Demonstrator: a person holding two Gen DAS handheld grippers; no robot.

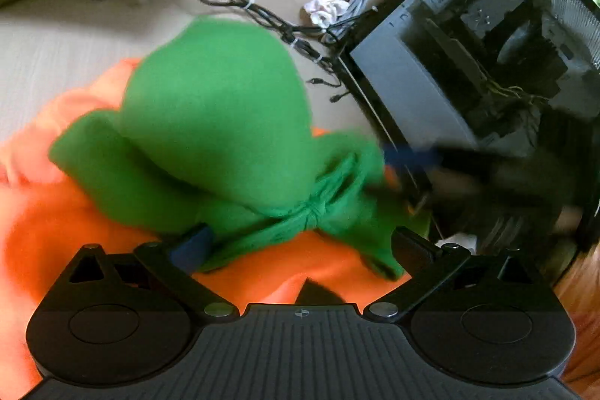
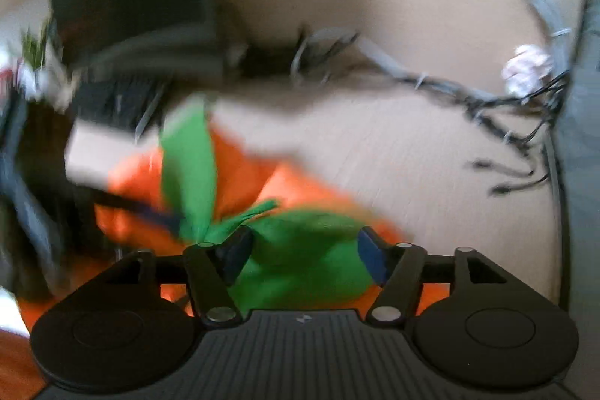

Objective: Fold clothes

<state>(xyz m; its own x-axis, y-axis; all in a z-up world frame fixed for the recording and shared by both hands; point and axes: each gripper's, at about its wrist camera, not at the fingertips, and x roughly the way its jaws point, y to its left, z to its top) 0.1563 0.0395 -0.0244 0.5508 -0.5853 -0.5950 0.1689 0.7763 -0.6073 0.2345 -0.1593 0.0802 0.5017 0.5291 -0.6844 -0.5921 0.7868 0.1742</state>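
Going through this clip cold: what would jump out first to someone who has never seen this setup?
The bright green garment takes the eye first, bunched in a heap on top of an orange garment spread over the pale table. Next is the open computer case at the right of the left wrist view, with a tangle of cables trailing from it. The right gripper stands open over the green cloth.

Left wrist view: close above the green garment (image 1: 213,122), facing forward and downward, with the computer case (image 1: 468,55) at two o'clock. Right wrist view: equally close and angled down, blurred. Both share the green garment, orange cloth (image 2: 247,160), cable bundle (image 1: 262,14) and crumpled tissue (image 2: 525,66).
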